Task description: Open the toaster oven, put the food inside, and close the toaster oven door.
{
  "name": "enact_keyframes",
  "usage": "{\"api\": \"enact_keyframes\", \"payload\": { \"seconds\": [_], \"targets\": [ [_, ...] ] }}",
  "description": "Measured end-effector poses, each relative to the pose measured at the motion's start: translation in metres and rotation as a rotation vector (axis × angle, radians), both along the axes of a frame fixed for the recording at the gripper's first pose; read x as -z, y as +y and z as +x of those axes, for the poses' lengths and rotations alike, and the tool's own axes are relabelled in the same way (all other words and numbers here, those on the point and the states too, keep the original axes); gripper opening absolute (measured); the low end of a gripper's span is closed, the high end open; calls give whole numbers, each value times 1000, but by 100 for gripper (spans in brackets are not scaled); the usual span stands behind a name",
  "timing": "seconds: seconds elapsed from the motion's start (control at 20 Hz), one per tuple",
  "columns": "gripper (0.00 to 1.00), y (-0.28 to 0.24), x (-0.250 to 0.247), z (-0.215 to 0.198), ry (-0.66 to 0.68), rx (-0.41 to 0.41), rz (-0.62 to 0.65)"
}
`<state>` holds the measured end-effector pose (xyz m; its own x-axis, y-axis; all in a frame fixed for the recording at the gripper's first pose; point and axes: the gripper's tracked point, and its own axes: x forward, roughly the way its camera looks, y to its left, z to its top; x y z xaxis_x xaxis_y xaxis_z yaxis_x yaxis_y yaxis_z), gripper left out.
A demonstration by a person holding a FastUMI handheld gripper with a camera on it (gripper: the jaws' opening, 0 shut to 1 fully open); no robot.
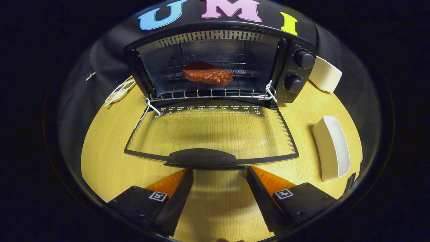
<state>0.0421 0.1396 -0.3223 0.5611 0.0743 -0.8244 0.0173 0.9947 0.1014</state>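
Far left on the wooden desk (100, 158), a small condiment dish (120, 91). Centre: black toaster oven (295, 43), glass door (211, 134) dropped flat, print along its hinge edge too small to read. Steak (208, 74) on the wire rack (208, 92) inside. Door handle (201, 158) just ahead of the tool (220, 174), fingers spread apart, gripping nothing, marker tags on both. Right: two white dishes, one near (332, 148), one far (325, 78).
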Motion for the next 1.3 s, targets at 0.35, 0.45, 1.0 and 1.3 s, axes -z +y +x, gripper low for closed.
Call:
{"api": "enact_keyframes", "payload": {
  "seconds": [0.35,0.45,1.0,1.3],
  "targets": [
    [98,-3,-45,8,-118,-78,-73],
    [98,-5,-68,17,-167,-84,-43],
    [99,-14,-194,113,-471,0,77],
    [99,-54,-280,100,-683,21,68]
  ]
}}
